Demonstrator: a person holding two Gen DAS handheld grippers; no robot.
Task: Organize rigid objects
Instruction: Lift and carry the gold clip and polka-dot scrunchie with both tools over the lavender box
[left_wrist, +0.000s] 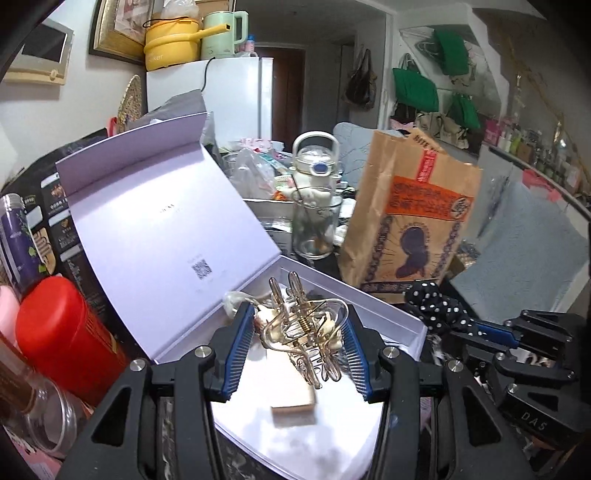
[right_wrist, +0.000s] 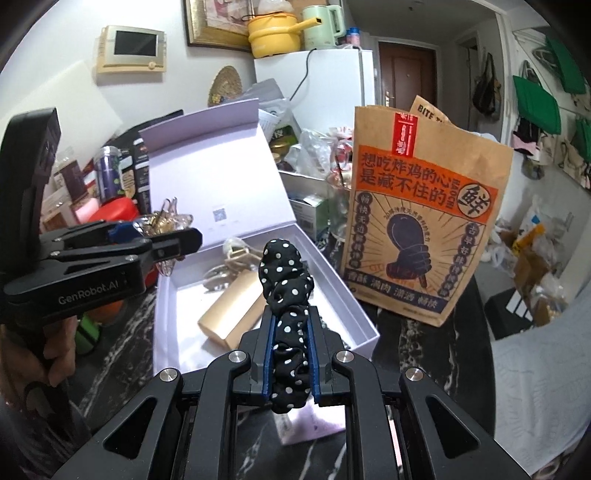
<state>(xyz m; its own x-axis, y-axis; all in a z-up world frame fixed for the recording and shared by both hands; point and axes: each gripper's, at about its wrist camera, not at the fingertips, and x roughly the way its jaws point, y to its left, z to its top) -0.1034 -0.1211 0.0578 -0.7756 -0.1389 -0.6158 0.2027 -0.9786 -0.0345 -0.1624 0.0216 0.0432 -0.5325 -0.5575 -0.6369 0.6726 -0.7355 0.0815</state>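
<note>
A: Step check? Near to far.

B: Left hand-held gripper (left_wrist: 301, 345) is pinching a clear-and-gold hair claw clip (left_wrist: 303, 332) between its blue pads (left_wrist: 236, 354), held in the air over the open white box (left_wrist: 388, 314). Right hand-held gripper (right_wrist: 290, 354) is pressed tight on a black polka-dot scrunchie (right_wrist: 286, 295), which sticks up past the fingertips at 12 o'clock.

A: So both loaded. What's in the box?

B: A beige rectangular case (right_wrist: 232, 317) on the box floor, and behind it, toward 11 o'clock, another clear clip (right_wrist: 236, 254). Lid (right_wrist: 207, 155) stands propped open at the back. Box sits on a dark marbled surface (right_wrist: 118, 354).

A: Step?

B: Looks like carry-to-box, both items mid-transport, neither placed yet.

A: Next move?

B: My read: lower the claw clip into free floor near the front wall, clear of the case, then spread the jaws. Scrunchie is soft, so where it goes is unclear.

A: Hazards beyond?

B: Brown paper bag (right_wrist: 428, 221) stands just beside the box at 2 o'clock; glass jar (left_wrist: 314, 229) behind.
</note>
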